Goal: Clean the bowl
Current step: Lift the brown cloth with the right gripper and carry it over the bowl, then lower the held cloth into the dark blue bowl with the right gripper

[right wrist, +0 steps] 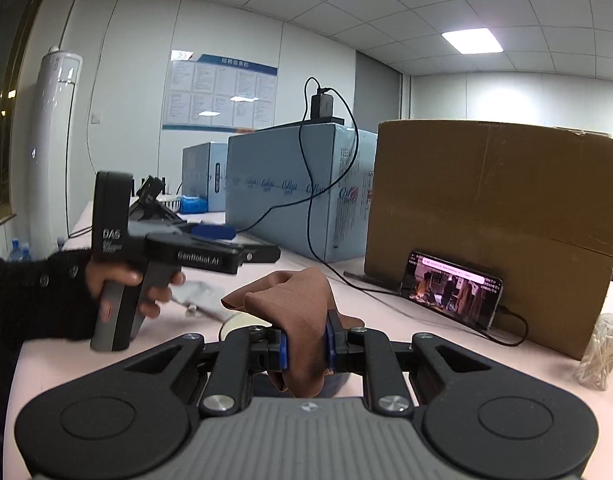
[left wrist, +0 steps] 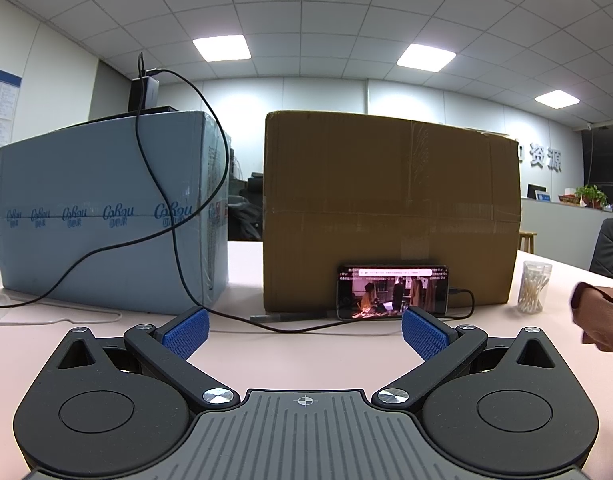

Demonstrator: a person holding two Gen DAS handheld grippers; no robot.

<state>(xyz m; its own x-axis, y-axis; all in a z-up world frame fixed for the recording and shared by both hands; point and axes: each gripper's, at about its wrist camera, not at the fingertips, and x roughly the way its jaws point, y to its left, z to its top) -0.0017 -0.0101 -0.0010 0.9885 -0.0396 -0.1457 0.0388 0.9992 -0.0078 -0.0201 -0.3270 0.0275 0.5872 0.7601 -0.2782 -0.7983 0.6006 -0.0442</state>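
In the right wrist view my right gripper (right wrist: pixel 306 346) is shut on a bunched brown cloth (right wrist: pixel 290 296), which sticks up above the pads and hangs below them. A grey-blue rounded shape (right wrist: pixel 340 384) shows just under the cloth; I cannot tell whether it is the bowl. A hand (right wrist: pixel 118 280) in a black sleeve holds my left gripper (right wrist: pixel 234 242) up at the left. In the left wrist view the left gripper (left wrist: pixel 304 334) is open over the pink table (left wrist: pixel 306 360), with nothing between its blue pads (left wrist: pixel 186 332). The brown cloth (left wrist: pixel 598 320) shows at the right edge.
A cardboard box (left wrist: pixel 390 208) and a light blue box (left wrist: pixel 110 208) stand at the back of the table. A phone (left wrist: pixel 392 292) playing video leans on the cardboard box, with black cables (left wrist: pixel 178 240) trailing. A clear jar of cotton swabs (left wrist: pixel 534 286) stands at the right. White crumpled material (right wrist: pixel 198 294) lies under the left gripper.
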